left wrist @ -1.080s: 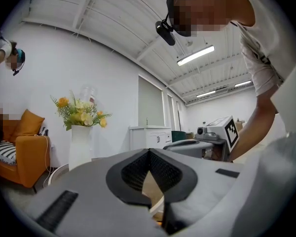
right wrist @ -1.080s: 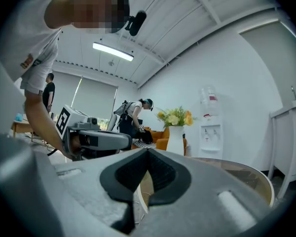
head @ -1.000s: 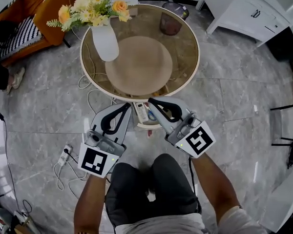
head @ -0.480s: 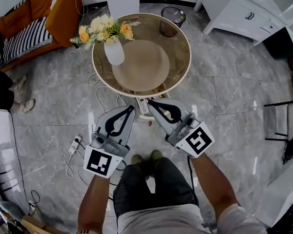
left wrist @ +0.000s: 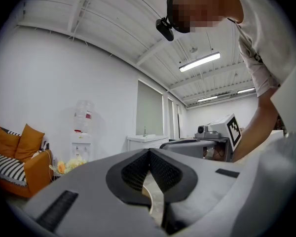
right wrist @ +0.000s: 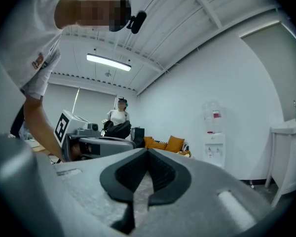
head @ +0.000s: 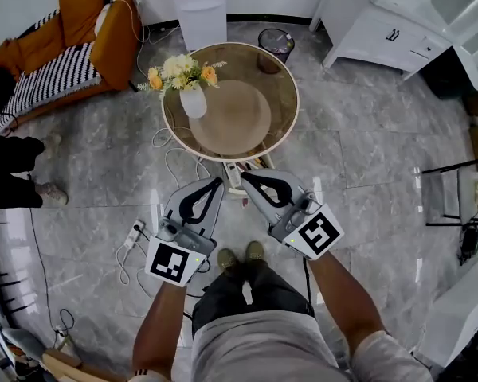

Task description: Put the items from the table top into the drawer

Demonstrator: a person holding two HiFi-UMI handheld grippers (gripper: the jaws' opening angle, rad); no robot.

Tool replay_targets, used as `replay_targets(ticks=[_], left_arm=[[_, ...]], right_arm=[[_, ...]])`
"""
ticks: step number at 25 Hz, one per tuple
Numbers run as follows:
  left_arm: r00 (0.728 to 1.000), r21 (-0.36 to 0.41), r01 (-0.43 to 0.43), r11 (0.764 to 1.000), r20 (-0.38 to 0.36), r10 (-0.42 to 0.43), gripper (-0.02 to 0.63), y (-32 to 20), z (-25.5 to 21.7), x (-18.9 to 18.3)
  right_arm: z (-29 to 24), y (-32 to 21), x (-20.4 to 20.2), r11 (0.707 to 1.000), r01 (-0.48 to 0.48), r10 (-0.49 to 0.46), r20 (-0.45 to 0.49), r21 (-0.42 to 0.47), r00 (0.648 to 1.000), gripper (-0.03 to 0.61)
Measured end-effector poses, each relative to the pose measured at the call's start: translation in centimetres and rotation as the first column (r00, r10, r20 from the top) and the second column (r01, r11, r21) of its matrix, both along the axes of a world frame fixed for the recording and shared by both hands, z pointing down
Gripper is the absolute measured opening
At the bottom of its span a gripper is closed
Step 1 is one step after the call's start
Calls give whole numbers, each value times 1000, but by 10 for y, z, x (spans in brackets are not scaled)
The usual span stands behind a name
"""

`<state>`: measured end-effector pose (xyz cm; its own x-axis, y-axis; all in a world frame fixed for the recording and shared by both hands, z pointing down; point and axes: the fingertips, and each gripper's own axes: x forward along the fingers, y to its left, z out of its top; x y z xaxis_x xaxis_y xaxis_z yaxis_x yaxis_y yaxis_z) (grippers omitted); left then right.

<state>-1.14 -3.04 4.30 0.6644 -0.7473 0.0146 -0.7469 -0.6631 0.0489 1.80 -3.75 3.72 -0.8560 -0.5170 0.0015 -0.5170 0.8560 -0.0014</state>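
Your left gripper (head: 217,181) and right gripper (head: 244,175) both have jaws together, holding nothing. When you step to the table (head: 283,86), your foot can catch the floor cables (head: 169,164).

head: high, steeply down on table (head: 285,102) | gripper views: level, both see water dispenser (left wrist: 83,132)

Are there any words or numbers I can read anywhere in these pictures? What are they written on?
No words or numbers can be read.
Left gripper cube: black-and-white square pattern, no letters.
Right gripper cube: same kind of pattern, no letters.
Water dispenser: red label, too small to read.
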Motion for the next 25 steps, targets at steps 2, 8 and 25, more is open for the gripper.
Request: replay_targets(ticks=[2,8,25], left_arm=[[1000,-3,3,1000,-2,-3,0,8,-15,1],[1000,36,16,999,-13,-15,0,23,-59,2],[1000,81,2,997,0,-2,0,56,-91,24]], right_arm=[[-17,9,1,1000,6,-6,1,-10,1000,-1],[-54,27,7,1000,3,-3,11,3,1000,0],[-86,56,36,994,-36,36,4,106,999,-2]])
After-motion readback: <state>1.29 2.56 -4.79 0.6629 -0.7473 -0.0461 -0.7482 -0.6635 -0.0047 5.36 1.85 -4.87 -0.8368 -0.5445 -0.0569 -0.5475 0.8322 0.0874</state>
